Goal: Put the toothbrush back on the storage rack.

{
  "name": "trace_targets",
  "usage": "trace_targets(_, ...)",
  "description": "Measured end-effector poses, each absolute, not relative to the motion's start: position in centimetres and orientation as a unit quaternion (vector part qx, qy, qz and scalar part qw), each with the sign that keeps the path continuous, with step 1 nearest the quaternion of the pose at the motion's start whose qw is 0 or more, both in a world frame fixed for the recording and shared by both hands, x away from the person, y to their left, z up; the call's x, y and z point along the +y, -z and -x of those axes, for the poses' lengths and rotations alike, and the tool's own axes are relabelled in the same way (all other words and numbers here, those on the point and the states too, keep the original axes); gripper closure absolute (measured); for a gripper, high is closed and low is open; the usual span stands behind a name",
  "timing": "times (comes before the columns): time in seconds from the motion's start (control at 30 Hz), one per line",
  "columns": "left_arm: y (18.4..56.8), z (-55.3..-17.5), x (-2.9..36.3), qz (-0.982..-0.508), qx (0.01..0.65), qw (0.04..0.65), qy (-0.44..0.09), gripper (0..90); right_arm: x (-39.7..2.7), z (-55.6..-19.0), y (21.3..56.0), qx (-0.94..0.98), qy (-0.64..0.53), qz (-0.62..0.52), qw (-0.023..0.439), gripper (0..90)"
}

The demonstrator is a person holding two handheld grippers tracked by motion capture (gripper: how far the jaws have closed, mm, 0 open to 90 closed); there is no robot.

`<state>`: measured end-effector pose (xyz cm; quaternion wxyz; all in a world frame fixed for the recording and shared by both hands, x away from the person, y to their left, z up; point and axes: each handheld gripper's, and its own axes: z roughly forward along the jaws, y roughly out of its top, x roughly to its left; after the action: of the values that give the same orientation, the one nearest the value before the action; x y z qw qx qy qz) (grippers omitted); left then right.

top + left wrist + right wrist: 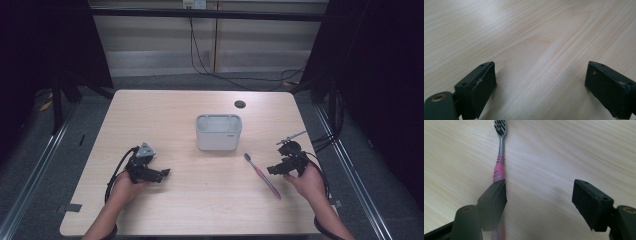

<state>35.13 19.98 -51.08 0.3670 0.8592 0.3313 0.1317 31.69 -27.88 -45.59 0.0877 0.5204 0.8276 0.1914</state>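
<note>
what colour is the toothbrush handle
Pink, turning grey toward the bristles; the toothbrush shows best in the right gripper view.

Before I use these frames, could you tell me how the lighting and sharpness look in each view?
High view: the table is evenly lit, the surroundings dark, and the image soft. Left gripper view: pale glare on the wood at top, and the near jaws are slightly blurred. Right gripper view: the toothbrush is sharp, and the jaws cast soft shadows.

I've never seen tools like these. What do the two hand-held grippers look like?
Both are black. The left gripper has a grey three-cornered plate on top and a black cable looping back from it. The right gripper trails a black cable too. Each has two blocky black jaws with flat pads.
</note>
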Motion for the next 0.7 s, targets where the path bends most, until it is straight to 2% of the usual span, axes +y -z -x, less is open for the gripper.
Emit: trace_targets(0.7, 51.1, -35.1, 20.0, -0.859, 0.331, 0.367, -0.132, 9.7, -23.4, -34.1, 45.4, 0.869, -0.142, -0.471, 0.059, 39.3)
